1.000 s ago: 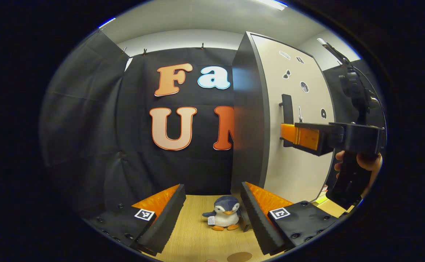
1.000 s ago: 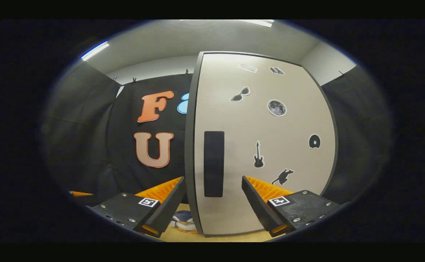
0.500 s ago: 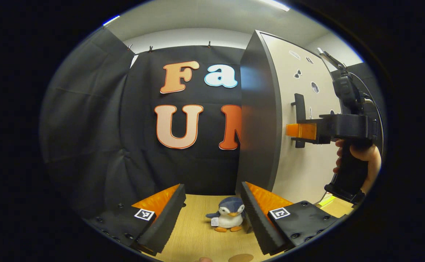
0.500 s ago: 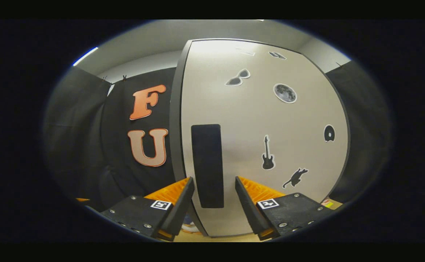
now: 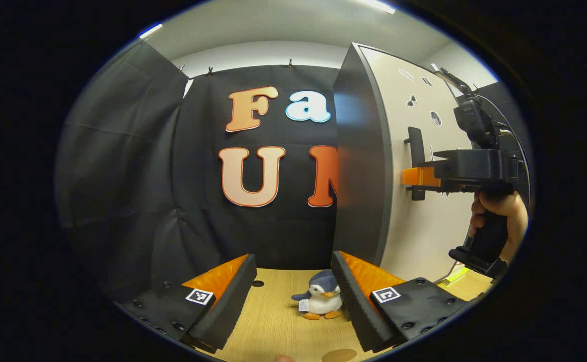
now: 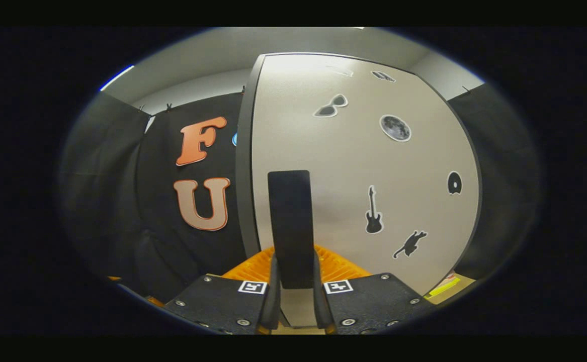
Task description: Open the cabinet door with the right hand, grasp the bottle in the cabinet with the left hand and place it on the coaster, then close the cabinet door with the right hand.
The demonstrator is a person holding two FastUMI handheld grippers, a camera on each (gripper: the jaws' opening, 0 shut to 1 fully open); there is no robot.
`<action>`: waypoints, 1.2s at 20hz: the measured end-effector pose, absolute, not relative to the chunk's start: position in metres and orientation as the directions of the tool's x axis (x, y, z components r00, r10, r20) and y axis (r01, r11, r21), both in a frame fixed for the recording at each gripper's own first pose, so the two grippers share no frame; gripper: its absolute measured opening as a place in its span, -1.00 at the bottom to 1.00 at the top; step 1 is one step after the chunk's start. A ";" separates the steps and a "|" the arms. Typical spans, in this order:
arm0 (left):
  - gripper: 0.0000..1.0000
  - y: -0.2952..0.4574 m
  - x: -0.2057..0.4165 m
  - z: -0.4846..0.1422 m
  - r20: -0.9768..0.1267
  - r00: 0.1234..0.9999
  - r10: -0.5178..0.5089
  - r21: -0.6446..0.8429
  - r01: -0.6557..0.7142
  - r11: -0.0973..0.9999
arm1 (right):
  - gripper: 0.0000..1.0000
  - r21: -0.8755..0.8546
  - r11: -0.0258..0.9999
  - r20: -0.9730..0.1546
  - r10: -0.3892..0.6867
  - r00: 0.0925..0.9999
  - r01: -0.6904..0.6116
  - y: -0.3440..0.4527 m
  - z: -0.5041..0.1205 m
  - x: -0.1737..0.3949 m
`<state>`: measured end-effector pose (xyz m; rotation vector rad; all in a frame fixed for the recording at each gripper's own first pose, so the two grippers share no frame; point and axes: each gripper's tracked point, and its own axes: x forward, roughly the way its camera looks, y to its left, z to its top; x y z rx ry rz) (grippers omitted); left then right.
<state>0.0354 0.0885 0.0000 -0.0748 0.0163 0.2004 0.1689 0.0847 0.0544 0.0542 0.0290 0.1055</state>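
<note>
Currently step 1, opening the cabinet door (image 6: 353,166): right gripper (image 6: 293,294) level, its 2 fingers clamped on the black handle (image 6: 290,226), door closed with the bottle presumably hidden behind it. Next move likely calls for an outward arcing pull. Left gripper (image 5: 293,296): fingers spread, empty, above the table (image 5: 273,322); coaster (image 5: 338,355) at bottom edge.

My right gripper (image 6: 293,296) sits on the door handle (image 6: 290,226), my left gripper (image 5: 293,296) lower left; toy penguin (image 5: 321,301) on table (image 5: 273,322) before the cabinet (image 5: 361,166).
</note>
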 end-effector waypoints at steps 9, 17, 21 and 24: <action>0.96 0.105 0.028 0.001 -0.018 0.973 0.230 -0.054 -0.230 0.972 | -0.57 0.077 0.993 0.026 0.087 0.996 -0.089 0.076 0.059 0.149; 0.97 0.074 0.033 0.009 0.007 0.990 0.144 -0.057 -0.144 0.988 | -0.57 0.062 0.995 0.020 0.082 0.996 -0.083 0.066 0.069 0.116; 0.97 0.059 0.039 -0.005 -0.030 0.997 0.077 -0.080 -0.079 0.994 | -0.57 0.040 0.998 0.003 0.057 0.998 -0.058 0.056 0.072 0.102; 0.96 0.057 0.043 -0.004 -0.028 0.998 0.052 -0.081 -0.054 0.995 | -0.57 0.025 1.000 -0.005 0.016 1.000 -0.016 0.041 0.073 0.087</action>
